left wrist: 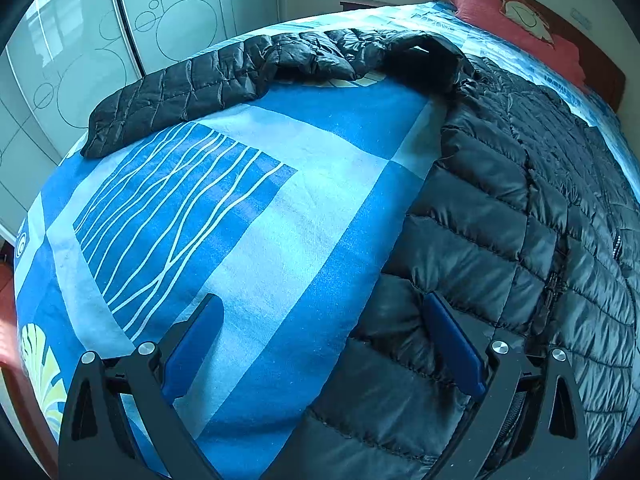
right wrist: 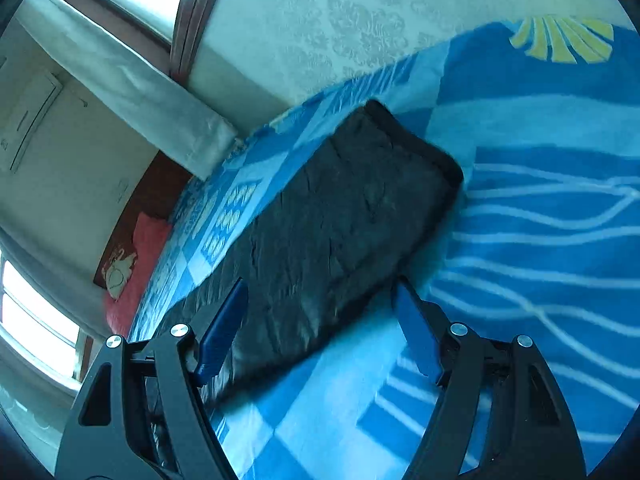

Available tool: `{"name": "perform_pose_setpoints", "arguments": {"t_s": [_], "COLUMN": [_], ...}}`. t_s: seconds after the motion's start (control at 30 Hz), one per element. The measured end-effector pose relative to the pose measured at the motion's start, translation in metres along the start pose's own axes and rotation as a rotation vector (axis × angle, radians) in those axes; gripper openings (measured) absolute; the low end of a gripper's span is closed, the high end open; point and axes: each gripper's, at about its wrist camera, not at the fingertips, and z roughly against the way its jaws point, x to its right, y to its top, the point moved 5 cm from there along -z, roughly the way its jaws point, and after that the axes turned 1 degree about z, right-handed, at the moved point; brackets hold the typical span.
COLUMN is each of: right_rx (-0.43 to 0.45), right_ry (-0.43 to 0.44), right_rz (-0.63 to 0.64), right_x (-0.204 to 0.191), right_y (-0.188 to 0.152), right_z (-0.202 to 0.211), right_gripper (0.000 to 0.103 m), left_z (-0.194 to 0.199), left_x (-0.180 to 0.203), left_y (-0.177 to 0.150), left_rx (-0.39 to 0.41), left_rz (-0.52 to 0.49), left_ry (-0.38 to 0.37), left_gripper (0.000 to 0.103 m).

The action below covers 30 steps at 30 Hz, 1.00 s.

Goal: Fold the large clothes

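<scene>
A black quilted puffer jacket (left wrist: 500, 208) lies spread on a blue patterned bedspread (left wrist: 248, 208). Its body fills the right of the left wrist view and one sleeve (left wrist: 172, 96) stretches out to the far left. My left gripper (left wrist: 320, 312) is open, low over the jacket's near hem edge, one blue finger (left wrist: 448, 340) on the jacket and the other over the bedspread. In the right wrist view the other sleeve (right wrist: 340, 220) lies flat on the bedspread (right wrist: 540, 240). My right gripper (right wrist: 320, 292) is open, straddling that sleeve near its middle, holding nothing.
A red pillow (left wrist: 516, 20) lies at the bed's head by a dark wood headboard (left wrist: 600, 64). White wardrobe doors (left wrist: 80, 40) stand past the bed's left side. The right wrist view shows a patterned wall (right wrist: 320, 20), a curtain (right wrist: 132, 92) and windows.
</scene>
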Motion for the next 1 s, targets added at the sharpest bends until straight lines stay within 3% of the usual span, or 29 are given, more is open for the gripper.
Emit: {"name": "perform_pose_setpoints", "arguments": {"t_s": [0.13, 0.17, 0.23, 0.3, 0.4, 0.57, 0.7, 0.83, 1.0], "right_rx": [0.039, 0.044, 0.037, 0.024, 0.033, 0.092, 0.068, -0.012, -0.122], "right_ry": [-0.010, -0.021, -0.064, -0.086, -0.085, -0.024, 0.092, 0.195, 0.268], "right_rz": [-0.008, -0.007, -0.013, -0.033, -0.011, 0.201, 0.372, 0.549, 0.717], "right_x": [0.003, 0.004, 0.009, 0.015, 0.003, -0.081, -0.178, -0.271, -0.350], "right_y": [0.009, 0.011, 0.016, 0.018, 0.023, 0.009, -0.039, -0.119, -0.234], "right_z": [-0.005, -0.007, -0.015, -0.017, -0.008, 0.029, 0.055, 0.068, 0.066], "right_gripper": [0.073, 0.067, 0.049, 0.016, 0.008, 0.006, 0.006, 0.006, 0.006], "left_z": [-0.002, -0.002, -0.004, -0.004, -0.004, -0.004, -0.005, -0.006, -0.007], "left_x": [0.002, 0.002, 0.003, 0.003, 0.004, 0.004, 0.004, 0.004, 0.003], "left_y": [0.000, -0.001, 0.000, 0.000, 0.000, -0.001, -0.002, -0.001, -0.001], "left_rx": [0.003, 0.004, 0.008, 0.010, 0.012, 0.021, 0.025, 0.031, 0.036], "left_rz": [-0.007, -0.009, -0.016, -0.020, -0.020, -0.019, -0.018, -0.018, -0.011], "left_ry": [0.008, 0.010, 0.016, 0.019, 0.020, 0.017, 0.014, 0.015, 0.002], "left_gripper": [0.099, 0.099, 0.099, 0.099, 0.099, 0.099, 0.099, 0.099, 0.099]}}
